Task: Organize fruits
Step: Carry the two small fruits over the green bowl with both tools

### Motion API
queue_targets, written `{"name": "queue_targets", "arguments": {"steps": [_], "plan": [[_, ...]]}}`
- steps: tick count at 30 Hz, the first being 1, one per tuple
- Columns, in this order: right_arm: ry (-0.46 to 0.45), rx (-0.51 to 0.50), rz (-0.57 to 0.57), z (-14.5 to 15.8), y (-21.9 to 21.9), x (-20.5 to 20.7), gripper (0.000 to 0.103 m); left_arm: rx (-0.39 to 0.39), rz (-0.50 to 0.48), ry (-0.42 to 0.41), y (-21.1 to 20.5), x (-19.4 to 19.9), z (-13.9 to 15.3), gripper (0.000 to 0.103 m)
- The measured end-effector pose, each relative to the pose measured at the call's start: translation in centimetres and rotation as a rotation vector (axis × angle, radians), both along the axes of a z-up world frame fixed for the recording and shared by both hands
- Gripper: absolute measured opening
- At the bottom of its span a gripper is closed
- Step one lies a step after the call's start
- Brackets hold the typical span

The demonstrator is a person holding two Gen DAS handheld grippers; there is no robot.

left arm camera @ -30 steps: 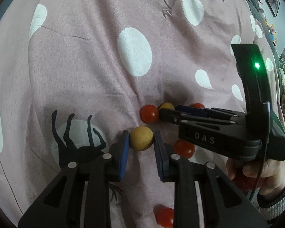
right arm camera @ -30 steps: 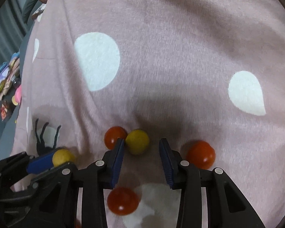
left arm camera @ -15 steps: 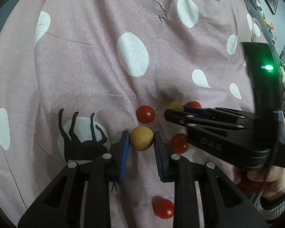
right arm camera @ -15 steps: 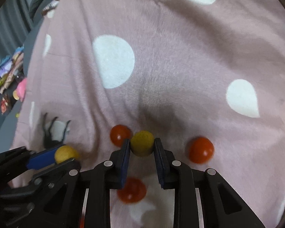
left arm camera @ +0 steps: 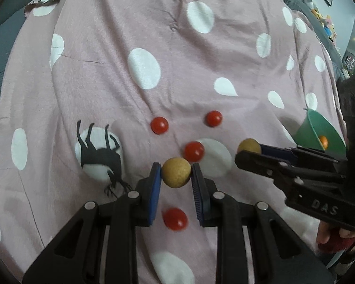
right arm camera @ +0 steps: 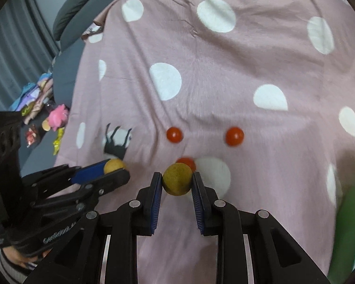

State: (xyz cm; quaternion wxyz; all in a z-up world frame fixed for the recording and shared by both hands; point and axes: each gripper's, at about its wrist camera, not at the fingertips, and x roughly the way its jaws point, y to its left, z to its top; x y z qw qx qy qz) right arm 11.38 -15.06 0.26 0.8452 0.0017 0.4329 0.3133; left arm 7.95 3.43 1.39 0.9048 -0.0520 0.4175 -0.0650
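- While both grippers hang above the blanket [left arm camera: 177,71], the left gripper [left arm camera: 176,177] is clamped on a tan ball [left arm camera: 176,172], its blue pads [left arm camera: 155,184] pressed to either side.
- The right gripper [right arm camera: 176,179] is closed the same way on a yellow-green ball [right arm camera: 177,179], held between its own blue pads [right arm camera: 156,189].
- Seen from the left wrist, the right gripper reaches in from the side with its ball [left arm camera: 249,146] at the tips; from the right wrist, the left gripper's ball [right arm camera: 113,165] shows the same way.
- Landmark: the horse print [left arm camera: 99,152] on the pink, white-spotted blanket, lying just left of the left gripper's tips.
- Four red tomatoes lie loose on the cloth to the right of the horse: one nearest it and slightly farther up [left arm camera: 159,125], one beyond that [left arm camera: 214,118], one just behind the tan ball [left arm camera: 194,151], and one lower down between the left gripper's fingers [left arm camera: 175,218].
- A green bowl [left arm camera: 314,127] sits well right of the horse, tilted, with a small orange fruit [left arm camera: 323,141] inside; in the right wrist view it is only a green blur [right arm camera: 352,217] at the edge.
- Off the blanket's far-left edge in the right wrist view, toys [right arm camera: 56,118] lie scattered on a grey surface.
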Motion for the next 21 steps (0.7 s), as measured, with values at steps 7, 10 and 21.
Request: {"name": "queue_targets", "arguments": {"steps": [7, 10, 21], "plan": [[0.005, 0.045, -0.027, 0.1, -2.0, -4.2, 0.027, 0.010, -0.045, -0.001, -3.0, -2.9, 0.8, 0.025], [0.001, 0.061, -0.045, 0.4, -3.5, -5.6, 0.027, 0.007, -0.063, -0.004, -4.3, -3.9, 1.2, 0.025], [-0.071, 0.144, -0.179, 2.6, -10.2, -8.1, 0.027, 0.030, -0.158, -0.027, -9.6, -4.8, 2.8, 0.025]]}}
